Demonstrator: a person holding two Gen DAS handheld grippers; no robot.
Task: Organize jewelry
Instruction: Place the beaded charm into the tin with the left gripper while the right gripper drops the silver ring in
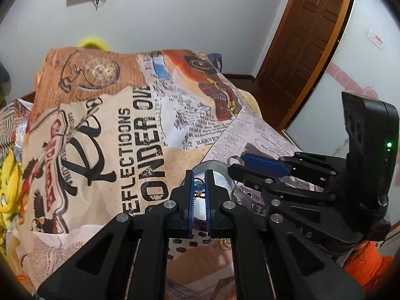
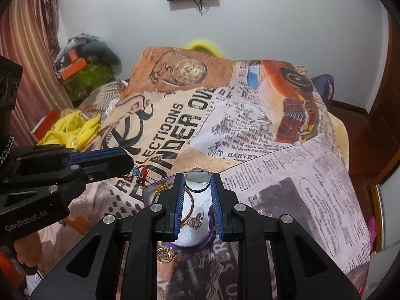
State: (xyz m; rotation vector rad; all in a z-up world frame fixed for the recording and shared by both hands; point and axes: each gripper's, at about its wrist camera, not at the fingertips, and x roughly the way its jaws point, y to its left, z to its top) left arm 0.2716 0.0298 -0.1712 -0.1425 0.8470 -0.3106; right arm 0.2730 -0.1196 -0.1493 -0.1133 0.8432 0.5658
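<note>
While both claws tilt down over the bed, each grips a piece of jewelry above the tray.
Left claw (image 1: 199, 192) is clenched on a small red-and-teal thread bracelet (image 2: 140, 173), which dangles from its tips just left of the tray. Right claw (image 2: 198, 195) is clamped on a thin clear bangle (image 2: 197, 178) at the far end of the purple-rimmed tray (image 2: 200, 246), which lies on the newspaper-print bedspread (image 2: 287, 175). Inside the white-lined tray lie a beaded chain (image 2: 192, 200) and an earring (image 2: 196, 221); a gold spiral piece (image 2: 165, 256) sits just near of its rim.
</note>
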